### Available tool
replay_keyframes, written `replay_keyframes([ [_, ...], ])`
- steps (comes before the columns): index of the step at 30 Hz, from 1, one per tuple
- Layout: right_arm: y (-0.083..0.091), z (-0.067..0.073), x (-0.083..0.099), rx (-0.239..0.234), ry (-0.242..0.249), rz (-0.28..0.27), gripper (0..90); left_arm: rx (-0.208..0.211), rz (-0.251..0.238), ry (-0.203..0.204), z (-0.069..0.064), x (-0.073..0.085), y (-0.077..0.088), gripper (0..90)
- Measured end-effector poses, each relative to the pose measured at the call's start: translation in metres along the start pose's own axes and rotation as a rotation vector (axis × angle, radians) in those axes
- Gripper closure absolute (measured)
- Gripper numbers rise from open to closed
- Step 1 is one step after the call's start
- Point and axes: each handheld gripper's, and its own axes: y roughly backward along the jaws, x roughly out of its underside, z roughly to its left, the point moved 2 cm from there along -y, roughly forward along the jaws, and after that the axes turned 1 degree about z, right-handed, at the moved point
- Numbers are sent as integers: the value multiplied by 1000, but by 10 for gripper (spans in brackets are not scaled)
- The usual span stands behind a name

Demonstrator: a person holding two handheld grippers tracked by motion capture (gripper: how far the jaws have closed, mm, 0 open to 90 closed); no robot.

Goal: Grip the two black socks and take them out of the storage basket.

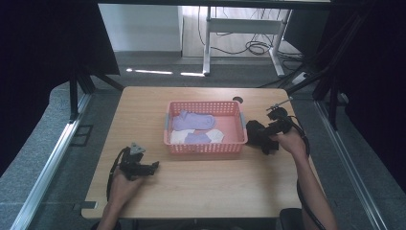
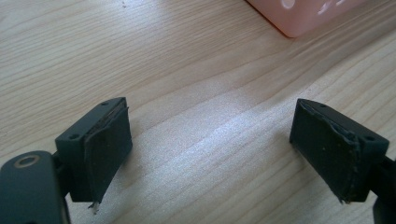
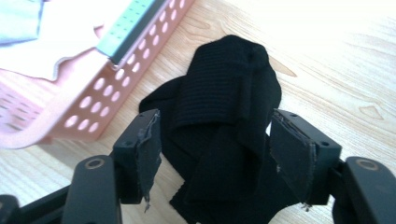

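Between the jaws of your right hand-held gripper [image 3: 212, 156] lies a bundled black sock [image 3: 224, 126] on the table [image 3: 336, 70], just outside the short end wall of the pink basket [image 3: 88, 105]. The jaws stand spread to either side of the bundle, and the pads do not press it, so it rests loose on the wood. I judge the step in hand to be the sock's pick-up for the basket, where purple and white socks [image 1: 194, 128] already lie. Next, you would need to close squarely on the thick folded part, lift clear of the rim, and carry it over the wall. Your left hand-held gripper [image 2: 210, 154] is spread and empty over bare table, the basket's corner beyond it. No brand, label or writing can be read.
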Motion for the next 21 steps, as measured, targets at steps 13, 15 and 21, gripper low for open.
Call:
replay_keyframes([
  [13,24,16,4,1,27,-39,214,-1,-1,0,0,0,0,126],
  [15,27,19,5,-2,34,-42,208,-1,0,0,0,0,0,126],
  [21,34,30,10,-10,61,-42,197,-1,-1,1,0,0,0,127],
])
